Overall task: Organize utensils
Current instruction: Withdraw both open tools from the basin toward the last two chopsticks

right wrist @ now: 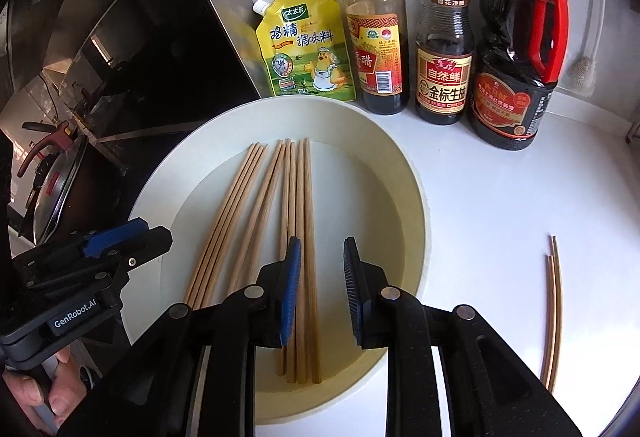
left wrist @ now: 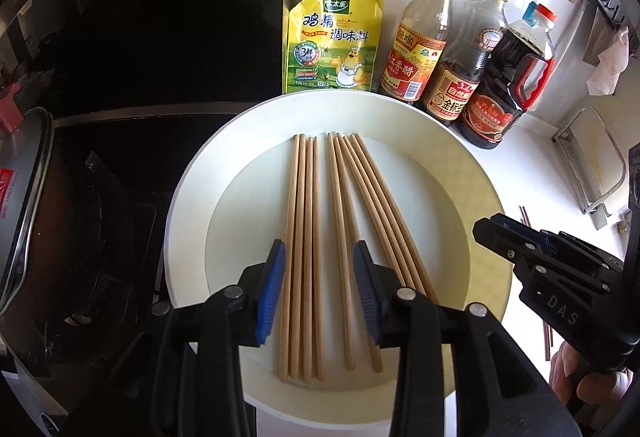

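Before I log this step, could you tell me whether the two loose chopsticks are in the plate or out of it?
Out: the two loose chopsticks lie on the white counter, right of the plate.

My left claw's fingers (left wrist: 272, 293) cover chopsticks' (left wrist: 304, 237) lower parts; pot (left wrist: 24, 205) cut by frame edge; bottle (right wrist: 376, 37) label txt partly hidden.

Both views look steeply down and forward along their own tongs, from close above a round white plate (left wrist: 180, 221) holding pale wooden chopsticks (left wrist: 304, 257). The left wrist view sits over the plate's left side, with the left gripper (left wrist: 318, 291) at the bottom and the right gripper (left wrist: 496, 227) entering at its right edge. The right wrist view sits further right; there the left gripper (right wrist: 136, 233) shows at the left edge. Both share the plate, a yellow seasoning pouch (left wrist: 334, 41) and three sauce bottles (left wrist: 460, 57) beyond the fingertips.
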A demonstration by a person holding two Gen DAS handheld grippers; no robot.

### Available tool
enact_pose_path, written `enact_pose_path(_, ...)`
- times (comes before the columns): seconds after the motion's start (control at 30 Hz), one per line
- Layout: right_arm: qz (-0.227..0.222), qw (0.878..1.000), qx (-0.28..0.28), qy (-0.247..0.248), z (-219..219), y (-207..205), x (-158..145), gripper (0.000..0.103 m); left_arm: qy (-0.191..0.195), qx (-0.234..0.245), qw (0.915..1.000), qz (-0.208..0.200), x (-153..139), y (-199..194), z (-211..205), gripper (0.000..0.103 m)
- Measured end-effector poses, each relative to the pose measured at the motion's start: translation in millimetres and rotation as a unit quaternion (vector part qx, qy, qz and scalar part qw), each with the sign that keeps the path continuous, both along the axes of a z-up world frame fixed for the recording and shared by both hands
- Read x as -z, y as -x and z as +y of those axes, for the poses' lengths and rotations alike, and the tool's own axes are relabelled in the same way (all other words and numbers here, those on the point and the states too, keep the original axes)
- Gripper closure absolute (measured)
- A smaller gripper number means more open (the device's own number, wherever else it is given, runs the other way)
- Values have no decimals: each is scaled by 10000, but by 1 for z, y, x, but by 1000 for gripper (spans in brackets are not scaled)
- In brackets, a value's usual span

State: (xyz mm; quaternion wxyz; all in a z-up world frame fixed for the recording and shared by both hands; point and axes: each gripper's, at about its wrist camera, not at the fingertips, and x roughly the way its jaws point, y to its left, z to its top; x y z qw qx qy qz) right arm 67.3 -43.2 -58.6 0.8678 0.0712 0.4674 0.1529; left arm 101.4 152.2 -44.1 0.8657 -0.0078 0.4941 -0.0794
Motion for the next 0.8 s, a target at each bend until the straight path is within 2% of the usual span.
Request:
enact_pose_path(0.17, -43, 9999, 109, -51, -17, 15, -3, 77, -2, 32, 10000, -40, -5, 13, -7, 63)
enact_pose_path(0.23, -41, 9998, 161, -60, -26, 23, -4, 76, -2, 30, 10000, -57, -7, 19, -11, 56)
enact_pose_path(0.43, -39, 9994, 336, -11, -56, 41, -3, 70, -34, 41, 9999, -153, -11, 37, -28, 46)
enact_pose_path(0.8, 17, 9981, 592, 150, -122, 72, 2, 60, 18, 283, 9995, -169, -15, 66, -84, 42)
